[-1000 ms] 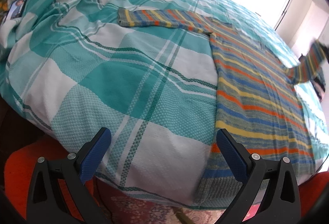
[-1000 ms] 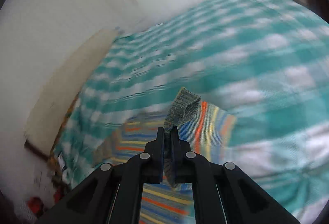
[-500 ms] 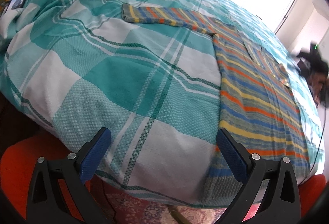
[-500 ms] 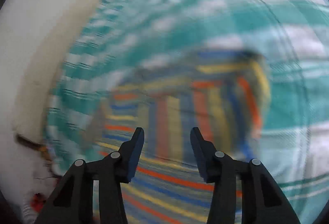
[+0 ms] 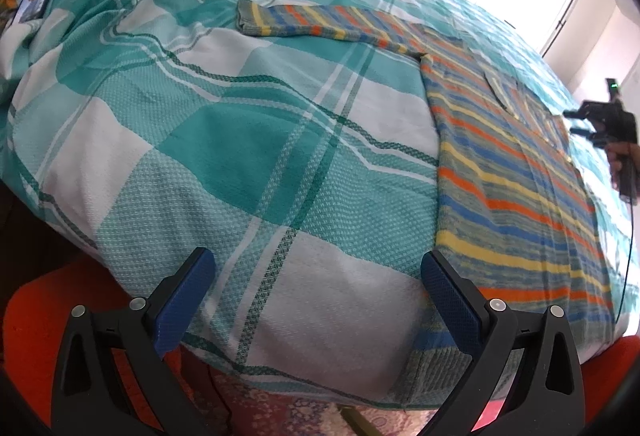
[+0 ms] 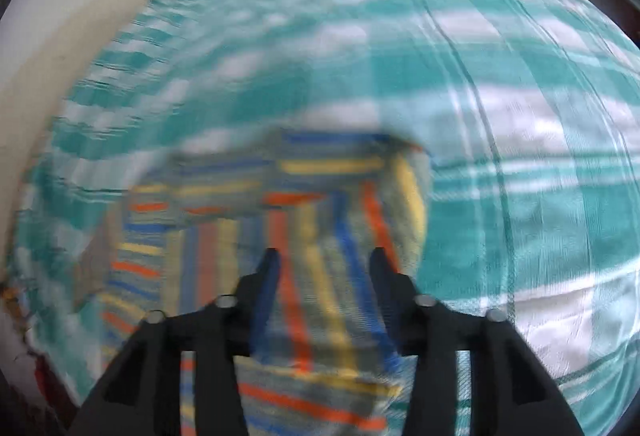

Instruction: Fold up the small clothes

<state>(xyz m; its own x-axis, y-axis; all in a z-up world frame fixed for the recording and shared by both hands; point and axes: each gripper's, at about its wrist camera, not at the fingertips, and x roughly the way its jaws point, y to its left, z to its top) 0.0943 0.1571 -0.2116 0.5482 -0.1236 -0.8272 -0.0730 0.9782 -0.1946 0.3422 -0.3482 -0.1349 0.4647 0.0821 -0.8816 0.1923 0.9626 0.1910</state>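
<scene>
The striped sweater [image 5: 516, 172] lies flat on the bed [image 5: 224, 140], ahead and to the right of the left claw [image 5: 316, 292], whose jaws stand wide apart with nothing between them, at the bed's near edge. One sleeve [image 5: 304, 21] stretches out far ahead of it. The right claw [image 6: 324, 268] hovers just over the other sleeve, folded across the sweater's body; its jaws are parted and grip nothing. Open checked cover spreads to the right of it.
</scene>
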